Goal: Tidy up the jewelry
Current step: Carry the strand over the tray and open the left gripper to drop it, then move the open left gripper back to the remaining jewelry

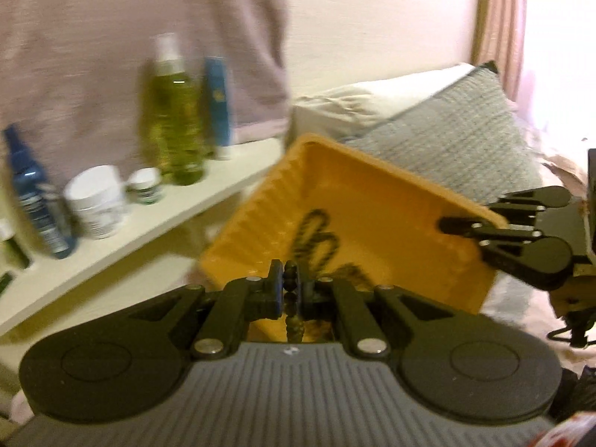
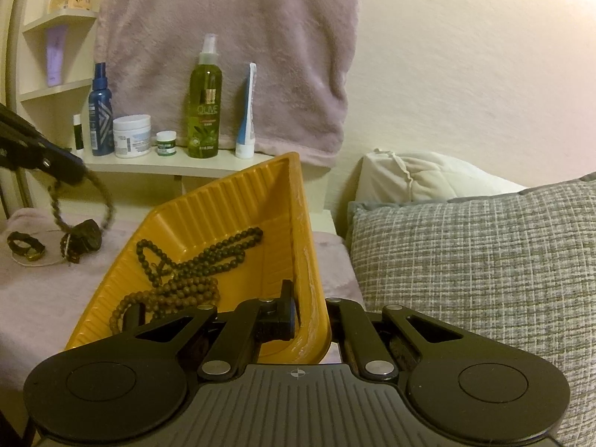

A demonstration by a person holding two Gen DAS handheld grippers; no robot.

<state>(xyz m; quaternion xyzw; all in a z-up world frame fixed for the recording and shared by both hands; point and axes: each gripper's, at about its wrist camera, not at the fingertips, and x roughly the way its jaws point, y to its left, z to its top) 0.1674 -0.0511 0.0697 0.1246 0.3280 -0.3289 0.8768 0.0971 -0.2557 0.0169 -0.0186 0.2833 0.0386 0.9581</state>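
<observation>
A yellow ribbed tray point(image 2: 223, 208) is tilted above the bed, and my right gripper point(image 2: 311, 316) is shut on its near right rim. Dark bead necklaces point(image 2: 208, 257) and brown bead necklaces point(image 2: 175, 298) lie piled in it. In the left wrist view my left gripper point(image 1: 291, 287) is shut on a strand of dark beads point(image 1: 291, 279), just in front of the tray point(image 1: 391, 216). The right gripper point(image 1: 465, 231) clamps the rim at the right there. From the right wrist view, the left gripper point(image 2: 70, 171) hangs at the left with the bead strand point(image 2: 108, 201) dangling blurred.
Bracelets point(image 2: 26, 247) and a dark bundle point(image 2: 85, 238) lie on a pink cloth point(image 2: 44, 298) left of the tray. A white shelf point(image 2: 167, 162) behind carries several bottles and jars, including an olive bottle point(image 2: 203, 104). A grey pillow point(image 2: 465, 279) fills the right; a pink towel point(image 2: 231, 37) hangs above.
</observation>
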